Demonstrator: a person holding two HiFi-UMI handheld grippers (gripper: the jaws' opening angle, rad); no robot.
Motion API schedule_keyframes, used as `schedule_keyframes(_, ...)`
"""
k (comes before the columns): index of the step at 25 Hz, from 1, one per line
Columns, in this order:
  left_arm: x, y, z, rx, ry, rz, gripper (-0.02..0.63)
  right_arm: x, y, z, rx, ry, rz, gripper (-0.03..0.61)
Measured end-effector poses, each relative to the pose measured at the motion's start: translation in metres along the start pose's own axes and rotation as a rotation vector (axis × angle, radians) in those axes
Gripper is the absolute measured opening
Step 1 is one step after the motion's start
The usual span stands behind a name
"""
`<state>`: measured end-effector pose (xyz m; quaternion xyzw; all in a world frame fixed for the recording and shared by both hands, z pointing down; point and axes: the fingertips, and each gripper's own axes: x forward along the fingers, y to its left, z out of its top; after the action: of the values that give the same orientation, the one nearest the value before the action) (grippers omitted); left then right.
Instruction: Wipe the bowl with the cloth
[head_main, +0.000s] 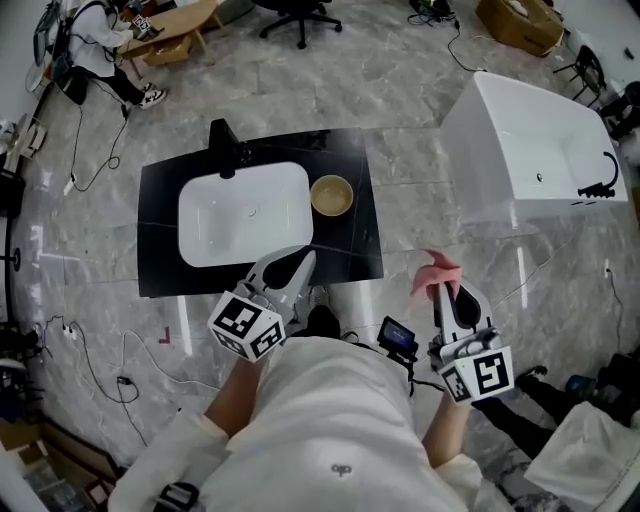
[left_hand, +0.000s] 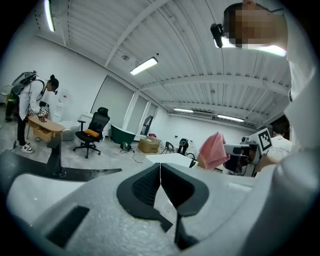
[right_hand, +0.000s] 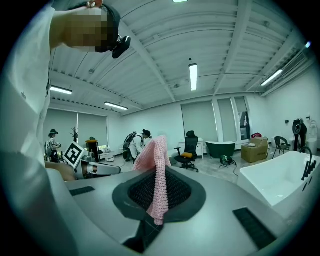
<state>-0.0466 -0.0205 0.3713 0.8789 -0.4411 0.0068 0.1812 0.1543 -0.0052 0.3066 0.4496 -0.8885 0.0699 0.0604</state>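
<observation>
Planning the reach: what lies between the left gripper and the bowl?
Head view: only bare black countertop, beside the sink corner, between the left gripper and the bowl.

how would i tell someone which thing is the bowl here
Find the black countertop in the middle of the grey floor, with a white sink basin set in it. The bowl stands on the black top just right of the basin in the head view. It is the only small, round, tan thing there.
</observation>
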Motion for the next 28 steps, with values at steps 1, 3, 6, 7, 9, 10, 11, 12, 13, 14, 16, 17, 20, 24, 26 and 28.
schedule_keyframes(1,0.003,0.008,0.001,-0.002,0.006,0.0,0.014,0.007,-0.001,0.002,-0.001,0.0,-0.007,0.015)
schedule_keyframes(3,0.009,0.025,0.001,-0.009,0.021,-0.001,0.014,0.022,-0.003,0.006,-0.002,0.0,-0.023,0.015)
schedule_keyframes(6,0.017,0.046,-0.002,-0.018,0.043,-0.007,0.014,0.038,-0.004,0.007,0.0,0.002,-0.044,0.015)
schedule_keyframes(7,0.02,0.052,-0.003,-0.019,0.051,-0.009,0.014,0.042,-0.004,0.006,0.002,0.005,-0.048,0.015)
schedule_keyframes(9,0.025,0.06,-0.005,-0.022,0.071,-0.01,0.015,0.049,-0.006,0.005,0.005,0.015,-0.052,0.015)
schedule_keyframes(10,0.028,0.063,-0.006,-0.026,0.08,-0.008,0.015,0.052,-0.007,0.004,0.008,0.021,-0.052,0.015)
schedule_keyframes(11,0.03,0.066,-0.008,-0.031,0.088,-0.005,0.015,0.054,-0.009,0.004,0.01,0.025,-0.052,0.015)
schedule_keyframes(12,0.033,0.068,-0.01,-0.036,0.094,-0.002,0.015,0.057,-0.011,0.004,0.013,0.028,-0.051,0.015)
schedule_keyframes(13,0.037,0.07,-0.012,-0.042,0.1,0.002,0.015,0.06,-0.014,0.004,0.016,0.03,-0.049,0.015)
schedule_keyframes(14,0.04,0.072,-0.013,-0.048,0.107,0.007,0.015,0.063,-0.017,0.004,0.019,0.032,-0.046,0.015)
schedule_keyframes(16,0.047,0.076,-0.017,-0.061,0.123,0.017,0.015,0.069,-0.022,0.004,0.022,0.039,-0.036,0.015)
schedule_keyframes(17,0.05,0.078,-0.02,-0.067,0.131,0.025,0.015,0.071,-0.024,0.004,0.022,0.044,-0.03,0.015)
schedule_keyframes(20,0.059,0.085,-0.029,-0.082,0.153,0.044,0.015,0.076,-0.031,0.001,0.023,0.058,-0.023,0.015)
schedule_keyframes(24,0.074,0.102,-0.047,-0.114,0.19,0.073,0.016,0.079,-0.042,-0.006,0.03,0.083,-0.03,0.015)
schedule_keyframes(26,0.082,0.113,-0.058,-0.142,0.206,0.092,0.017,0.079,-0.046,-0.01,0.031,0.1,-0.037,0.015)
schedule_keyframes(28,0.088,0.124,-0.071,-0.176,0.222,0.113,0.019,0.078,-0.05,-0.015,0.037,0.115,-0.048,0.015)
